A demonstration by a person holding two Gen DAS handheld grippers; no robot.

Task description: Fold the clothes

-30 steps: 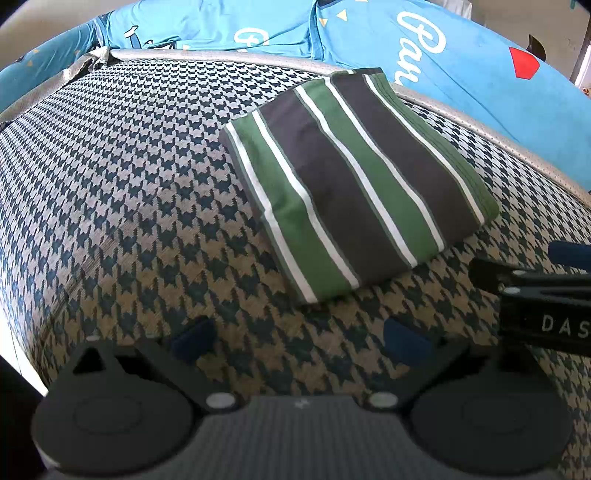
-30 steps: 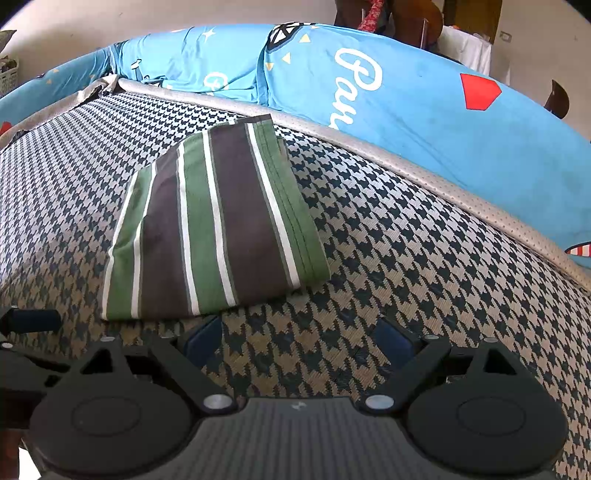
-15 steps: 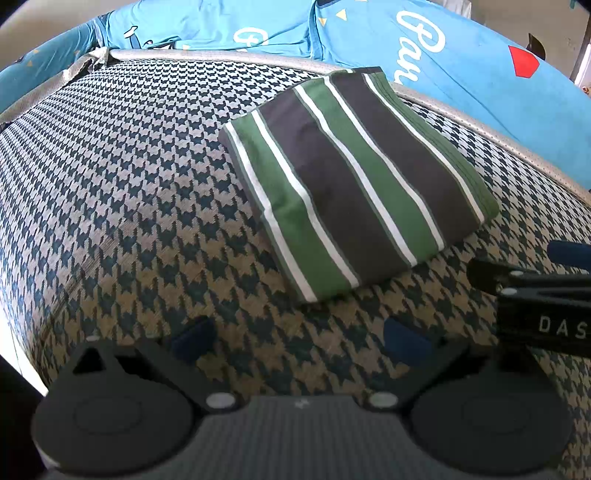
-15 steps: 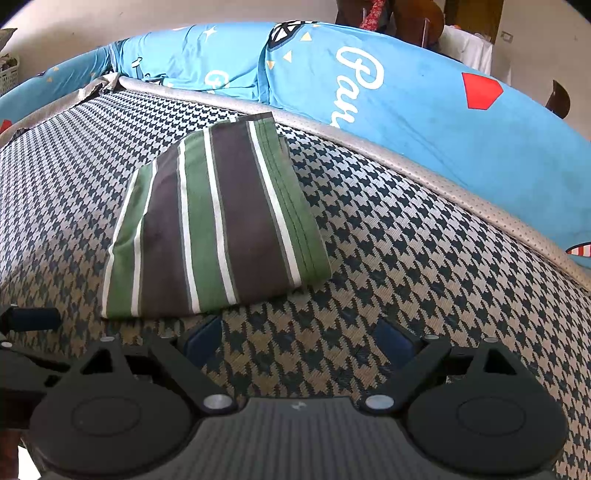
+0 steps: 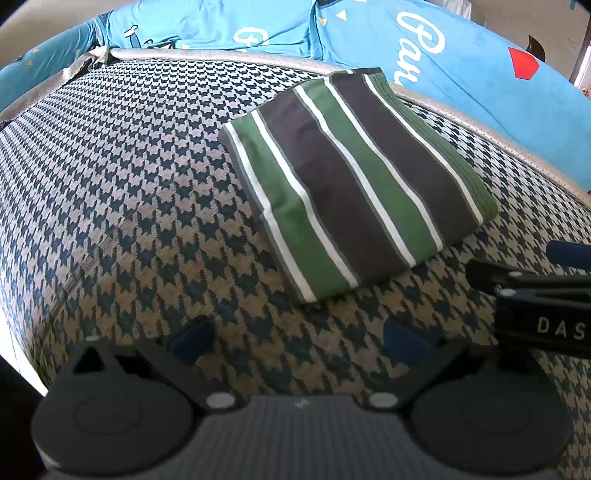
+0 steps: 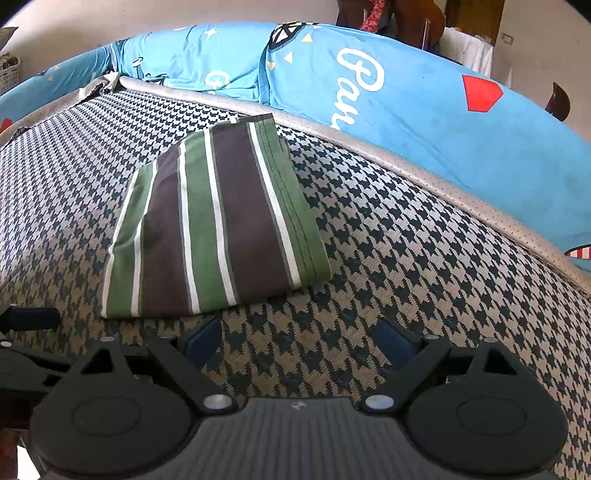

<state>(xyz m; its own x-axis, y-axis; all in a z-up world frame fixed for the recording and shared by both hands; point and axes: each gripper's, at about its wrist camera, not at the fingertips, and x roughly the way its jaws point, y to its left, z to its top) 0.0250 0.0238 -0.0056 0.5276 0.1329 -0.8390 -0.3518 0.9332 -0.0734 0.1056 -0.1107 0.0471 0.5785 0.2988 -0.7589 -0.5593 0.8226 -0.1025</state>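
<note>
A folded garment (image 5: 351, 184) with green, dark brown and white stripes lies flat on the houndstooth mat (image 5: 129, 177). In the right wrist view the same garment (image 6: 214, 225) sits left of centre, just beyond the fingers. My left gripper (image 5: 299, 338) is open over bare mat, short of the garment's near corner, holding nothing. My right gripper (image 6: 295, 341) is open too, its left fingertip (image 6: 203, 341) just below the garment's near edge. The right gripper's side shows at the right edge of the left wrist view.
Blue printed pillows (image 6: 406, 99) and a blue sheet line the far side behind the mat's grey border (image 6: 424, 177). The mat's left edge (image 5: 14, 332) drops off near my left gripper. Furniture (image 6: 417, 18) stands in the far background.
The right gripper has crept slightly closer to the garment's near edge. The left view is unchanged.
</note>
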